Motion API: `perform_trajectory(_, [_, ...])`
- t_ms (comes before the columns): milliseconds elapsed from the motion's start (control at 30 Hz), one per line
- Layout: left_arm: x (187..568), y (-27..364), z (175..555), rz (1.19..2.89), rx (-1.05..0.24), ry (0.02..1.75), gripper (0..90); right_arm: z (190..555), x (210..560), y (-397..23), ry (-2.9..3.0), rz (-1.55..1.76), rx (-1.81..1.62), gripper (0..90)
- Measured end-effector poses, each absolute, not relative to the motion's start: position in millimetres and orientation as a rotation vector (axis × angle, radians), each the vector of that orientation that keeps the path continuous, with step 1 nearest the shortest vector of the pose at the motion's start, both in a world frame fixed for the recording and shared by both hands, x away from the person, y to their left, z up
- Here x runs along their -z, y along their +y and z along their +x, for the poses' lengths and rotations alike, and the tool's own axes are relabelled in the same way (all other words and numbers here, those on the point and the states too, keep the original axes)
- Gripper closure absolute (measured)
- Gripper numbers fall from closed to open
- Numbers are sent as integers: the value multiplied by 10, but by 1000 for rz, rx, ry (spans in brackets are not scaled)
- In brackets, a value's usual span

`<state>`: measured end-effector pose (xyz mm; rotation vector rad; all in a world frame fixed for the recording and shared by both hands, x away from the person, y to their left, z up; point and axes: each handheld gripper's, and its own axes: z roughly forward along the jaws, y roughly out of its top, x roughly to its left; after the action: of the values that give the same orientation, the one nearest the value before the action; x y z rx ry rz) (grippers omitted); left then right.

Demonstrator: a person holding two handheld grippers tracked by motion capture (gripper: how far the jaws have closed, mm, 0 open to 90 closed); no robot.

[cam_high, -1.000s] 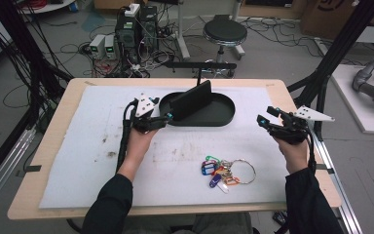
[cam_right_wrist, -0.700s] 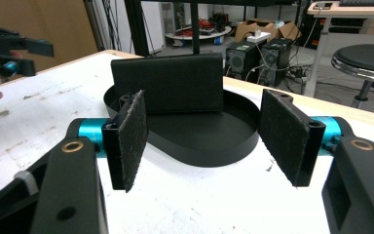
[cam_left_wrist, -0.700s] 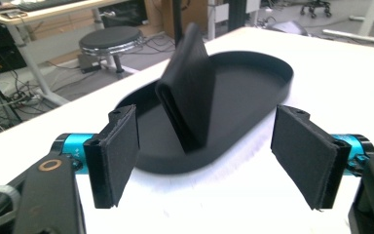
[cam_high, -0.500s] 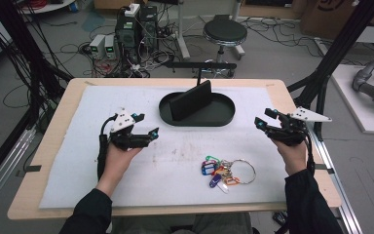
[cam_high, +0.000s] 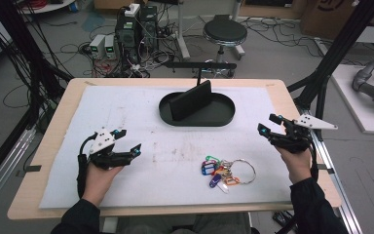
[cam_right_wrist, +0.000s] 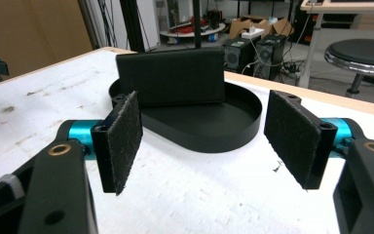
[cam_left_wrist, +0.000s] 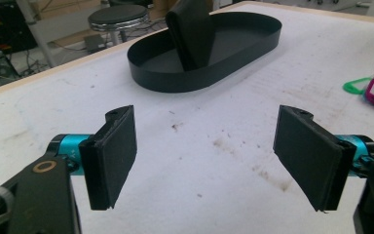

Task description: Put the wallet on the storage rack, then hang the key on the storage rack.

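On the tabletop, covered by a stained white mat, a black oval tray sits toward twelve o'clock of the mat's centre, and a black rectangular block stands upright on edge inside it, leaning slightly. A bunch of keys with coloured tags on a metal ring lies flat on the mat at about five o'clock from the centre, well apart from the tray and touching neither tool. The left tool is held at roughly eight o'clock of the mat, low over the surface, its jaws spread wide with bare mat between them; in the left gripper view its pads face each other across a broad gap, the tray beyond them at twelve o'clock and the coloured tags at the three o'clock edge. The right tool is at about three o'clock, near the mat's edge, also with its jaws wide apart and gripping nothing; in the right gripper view its pads frame the tray and the upright block. Beyond the tabletop, at twelve o'clock, a round stool and computer cases stand on the floor among cables.
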<state>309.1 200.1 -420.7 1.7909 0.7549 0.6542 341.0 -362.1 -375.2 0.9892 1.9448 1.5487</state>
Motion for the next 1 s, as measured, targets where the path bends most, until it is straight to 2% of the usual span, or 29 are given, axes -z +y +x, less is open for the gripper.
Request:
perform_trajectory(433, [4196,2116,3064,1720,-717,779,266,3168,3813,-3702,1938,986,-1510,296])
perform_trajectory(667, [4242,2240,3068,1622,-730,795,278,3129,3904,-3800,1888,1044,-1525,300])
perform_trajectory(800, [4231,2267,3070,1609,-704,816,284,3104,3923,-3778,1964,1052,-1502,343])
perform_trajectory(1000, [4232,2262,3087,1624,-698,832,283,3128,3998,-3692,2070,1044,-1424,456])
